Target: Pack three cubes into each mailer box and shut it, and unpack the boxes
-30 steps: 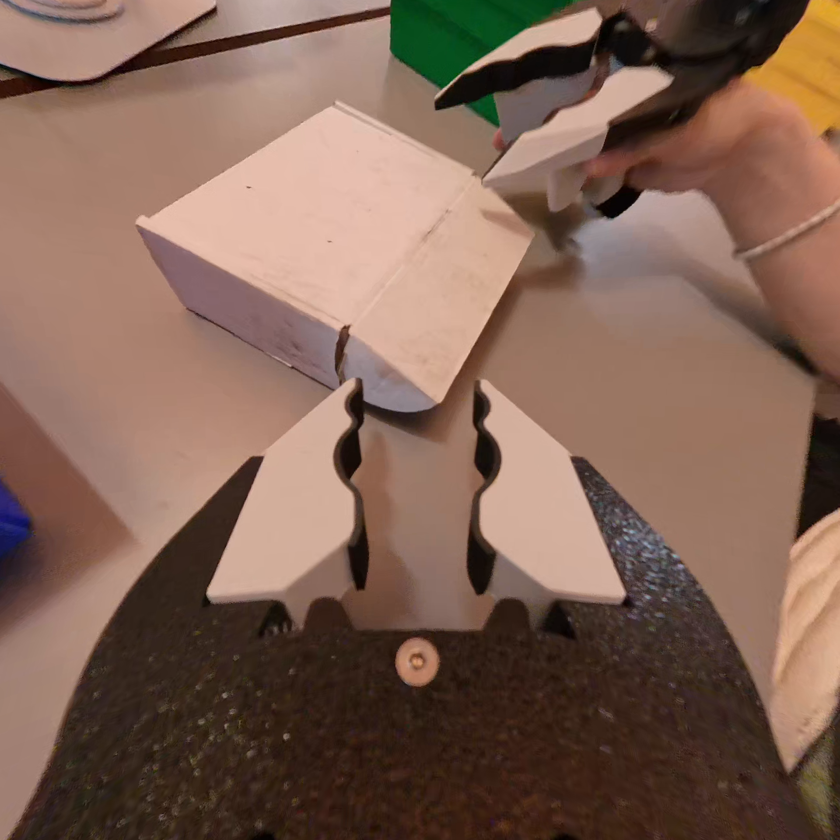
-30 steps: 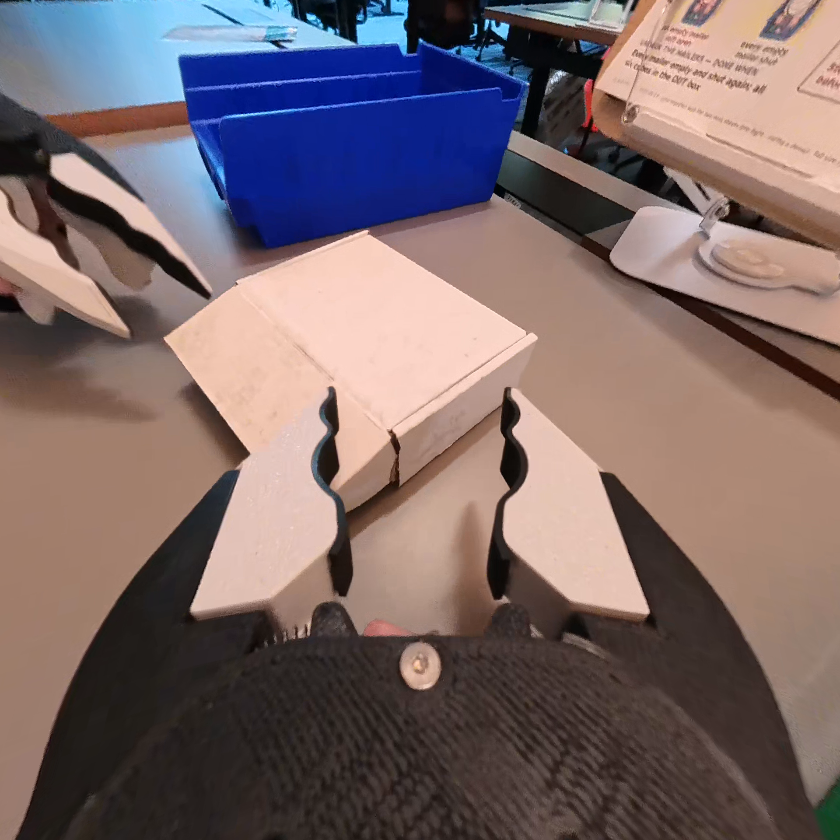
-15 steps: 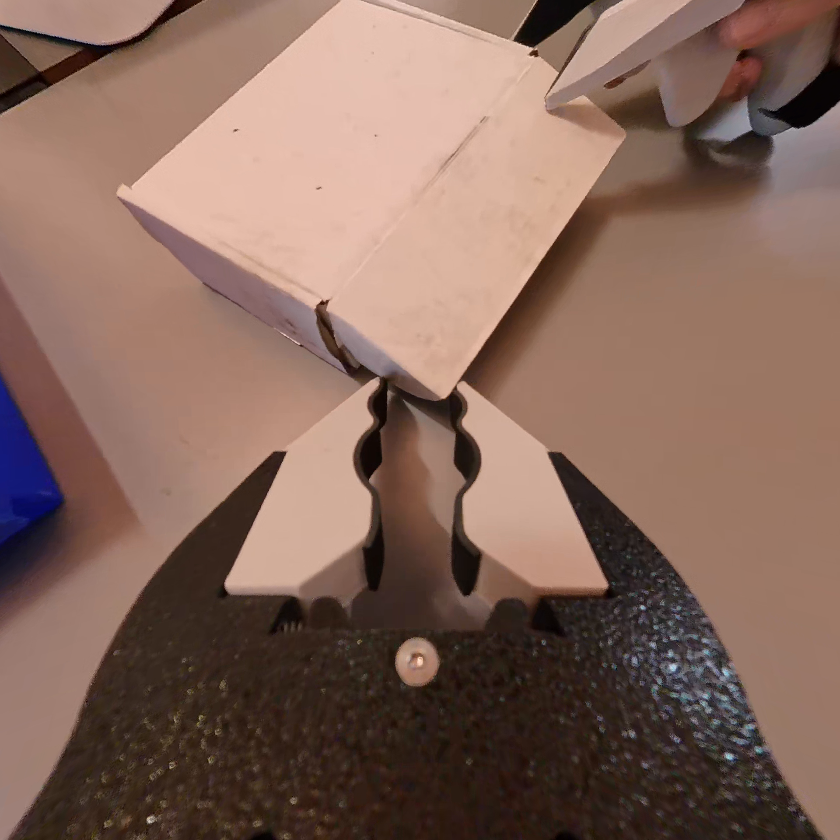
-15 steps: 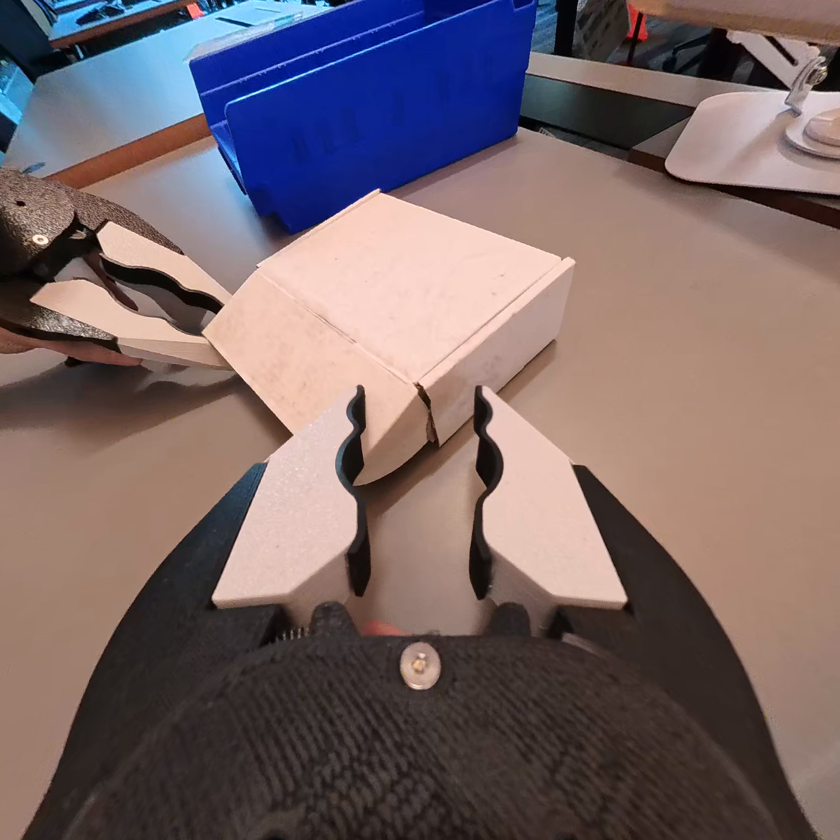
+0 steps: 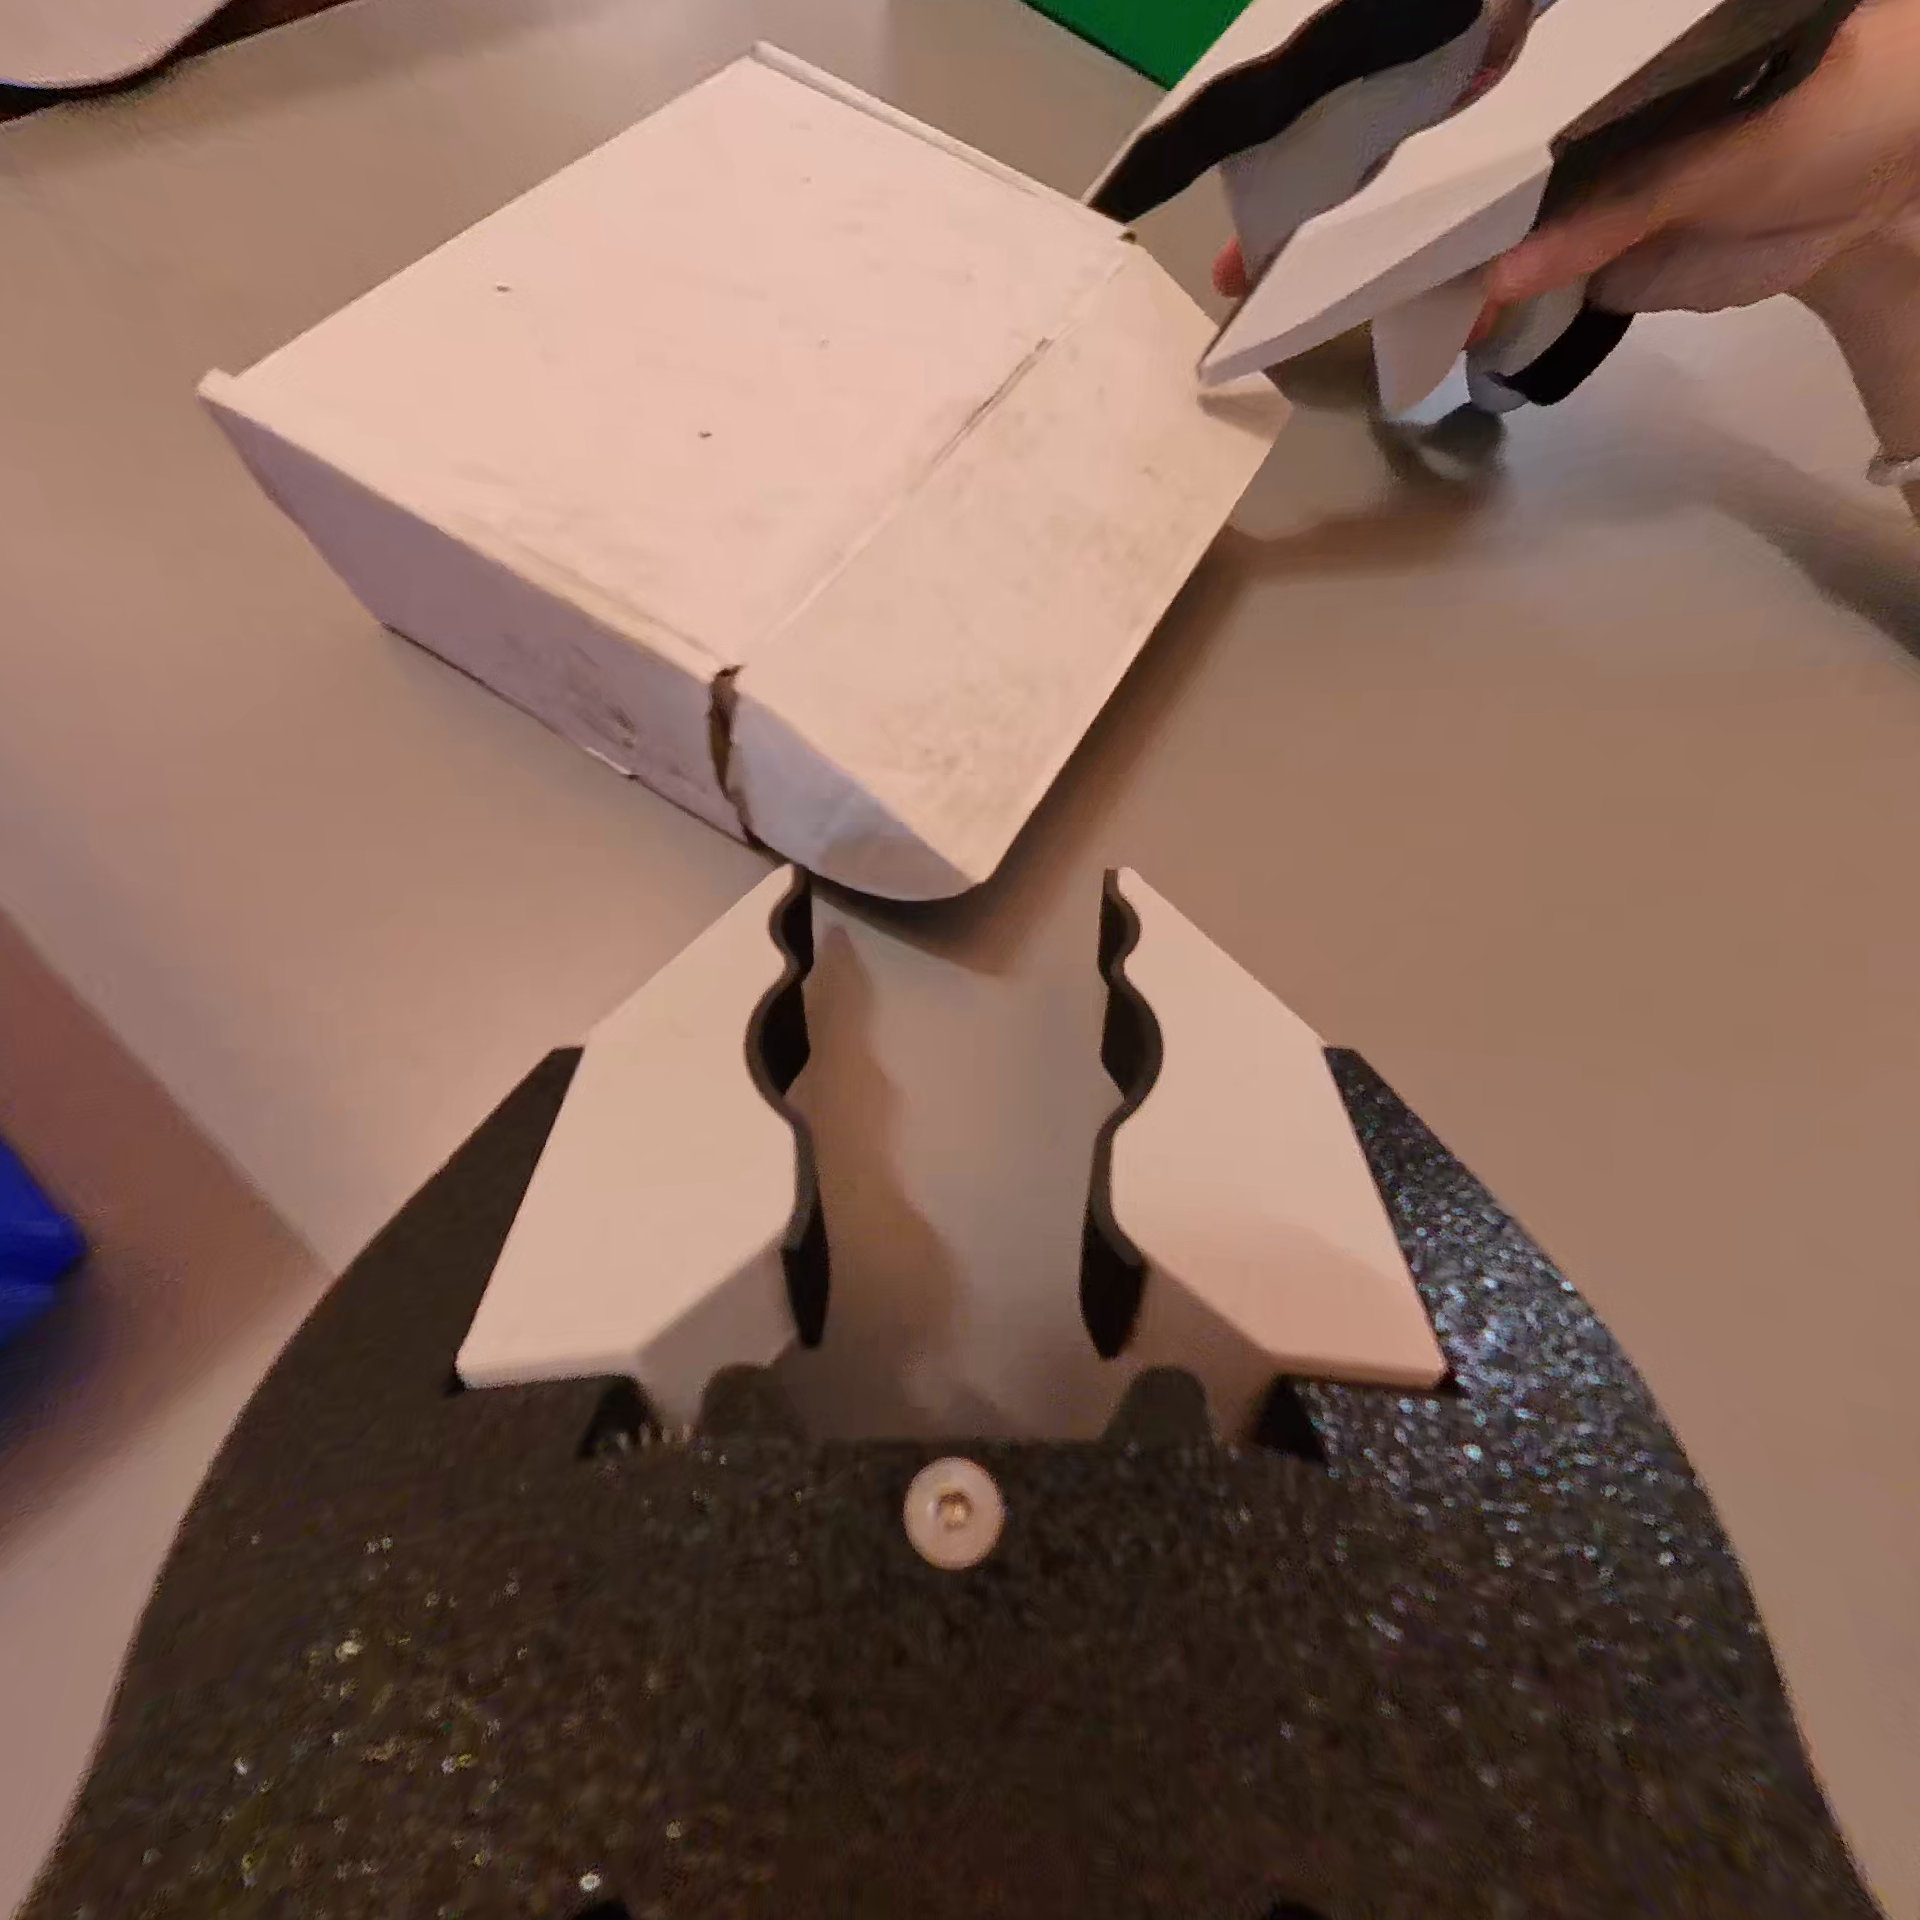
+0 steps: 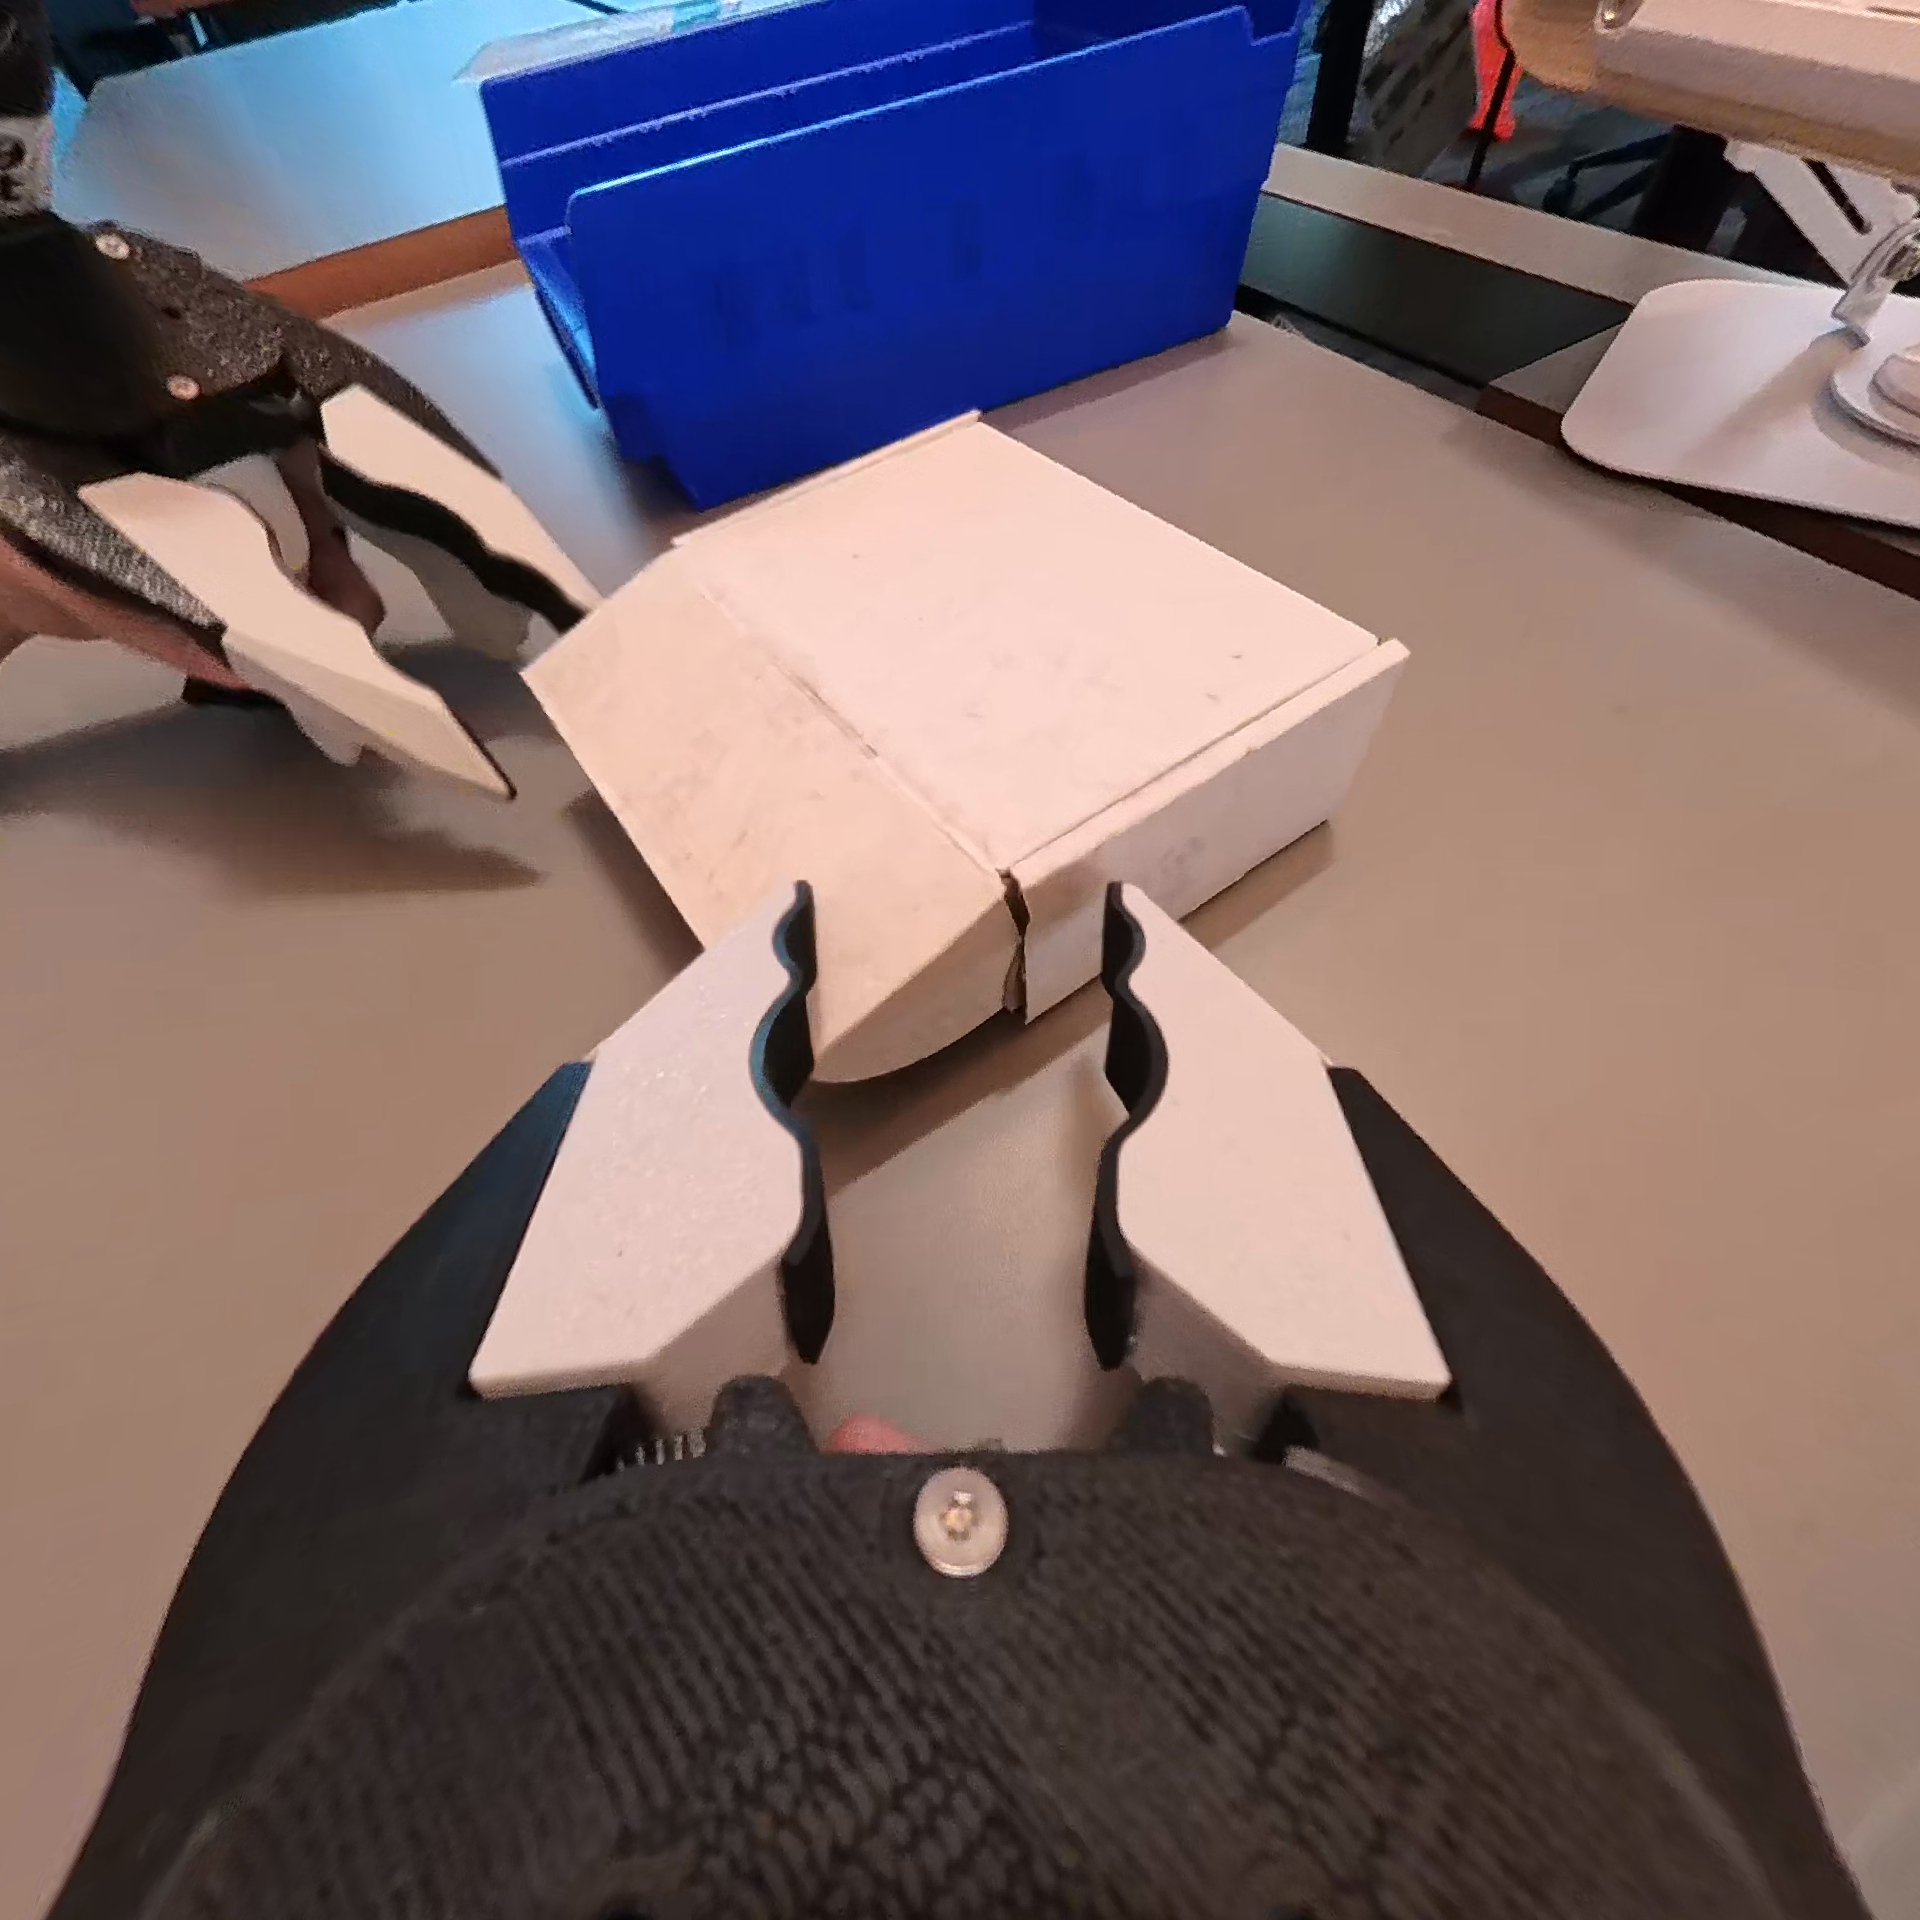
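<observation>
A white mailer box (image 5: 675, 416) lies on the grey table with its lid down and its front flap (image 5: 997, 644) sticking out at a slope, untucked. My left gripper (image 5: 951, 894) is open and empty, its fingertips just short of the flap's near corner. In the right wrist view the box (image 6: 987, 644) lies ahead, and my right gripper (image 6: 956, 899) is open with the flap's other corner (image 6: 883, 997) between its fingers. Each gripper also shows in the other's view, open: the right one (image 5: 1153, 281) and the left one (image 6: 540, 696). No cubes are visible.
A blue bin (image 6: 883, 229) stands just behind the box, and its edge shows in the left wrist view (image 5: 31, 1247). A green bin (image 5: 1122, 31) is at the far edge. A white stand base (image 6: 1745, 416) sits at the right. A hand (image 5: 1714, 208) holds the right gripper.
Both grippers narrowed near the flap corners half a second ago and have now opened wider. The left gripper has drawn back slightly from the flap corner.
</observation>
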`<state>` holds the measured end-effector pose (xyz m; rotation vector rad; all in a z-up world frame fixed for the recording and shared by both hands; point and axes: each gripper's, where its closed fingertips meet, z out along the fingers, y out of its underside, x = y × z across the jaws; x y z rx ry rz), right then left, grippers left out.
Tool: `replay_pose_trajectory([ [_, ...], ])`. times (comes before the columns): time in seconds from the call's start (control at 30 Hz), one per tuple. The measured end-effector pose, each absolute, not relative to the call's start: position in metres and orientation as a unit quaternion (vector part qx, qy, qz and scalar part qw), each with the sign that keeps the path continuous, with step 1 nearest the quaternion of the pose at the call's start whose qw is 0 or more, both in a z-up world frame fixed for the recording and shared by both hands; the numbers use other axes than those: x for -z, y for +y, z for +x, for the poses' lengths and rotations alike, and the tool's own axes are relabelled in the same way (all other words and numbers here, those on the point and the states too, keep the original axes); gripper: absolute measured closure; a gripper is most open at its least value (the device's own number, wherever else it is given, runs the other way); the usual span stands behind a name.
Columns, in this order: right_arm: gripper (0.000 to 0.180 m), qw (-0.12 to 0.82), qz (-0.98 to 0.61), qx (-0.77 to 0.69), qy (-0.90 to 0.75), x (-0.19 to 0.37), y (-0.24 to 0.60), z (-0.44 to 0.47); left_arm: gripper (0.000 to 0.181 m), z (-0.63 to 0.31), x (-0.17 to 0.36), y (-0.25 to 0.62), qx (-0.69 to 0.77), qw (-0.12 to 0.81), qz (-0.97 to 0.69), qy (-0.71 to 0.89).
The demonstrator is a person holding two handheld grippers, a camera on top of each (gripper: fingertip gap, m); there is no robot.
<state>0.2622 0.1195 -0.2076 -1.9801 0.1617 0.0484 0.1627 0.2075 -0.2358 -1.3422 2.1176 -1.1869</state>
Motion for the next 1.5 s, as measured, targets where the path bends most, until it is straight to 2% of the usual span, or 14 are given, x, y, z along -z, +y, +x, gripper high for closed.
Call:
replay_pose_trajectory([
  [0.13, 0.120, 0.550, -0.832, -0.023, 0.066, 0.206, 0.113, 0.266, 0.135, 0.166, 0.217, 0.224, 0.444, 0.200, -0.501, 0.715],
  [0.3, 0.120, 0.546, -0.835, -0.022, 0.062, 0.208, 0.118, 0.269, 0.150, 0.174, 0.209, 0.219, 0.496, 0.138, -0.541, 0.665],
  [0.47, 0.127, 0.540, -0.840, -0.027, 0.051, 0.210, 0.124, 0.266, 0.142, 0.179, 0.220, 0.211, 0.484, 0.141, -0.550, 0.666],
  [0.77, 0.128, 0.539, -0.840, -0.017, 0.056, 0.210, 0.125, 0.267, 0.145, 0.184, 0.222, 0.218, 0.483, 0.162, -0.555, 0.658],
  [0.93, 0.127, 0.541, -0.840, -0.015, 0.051, 0.209, 0.124, 0.267, 0.139, 0.186, 0.221, 0.227, 0.481, 0.187, -0.552, 0.655],
  [1.07, 0.119, 0.533, -0.845, -0.013, 0.041, 0.212, 0.118, 0.266, 0.134, 0.188, 0.222, 0.229, 0.483, 0.187, -0.554, 0.651],
  [1.2, 0.115, 0.524, -0.850, -0.036, 0.024, 0.215, 0.116, 0.260, 0.114, 0.199, 0.215, 0.237, 0.498, 0.205, -0.567, 0.624],
  [1.37, 0.115, 0.515, -0.855, -0.058, 0.010, 0.218, 0.119, 0.258, 0.124, 0.203, 0.220, 0.222, 0.496, 0.174, -0.534, 0.662],
  [1.5, 0.123, 0.514, -0.854, -0.079, 0.021, 0.218, 0.120, 0.261, 0.126, 0.208, 0.222, 0.225, 0.457, 0.223, -0.481, 0.714],
])
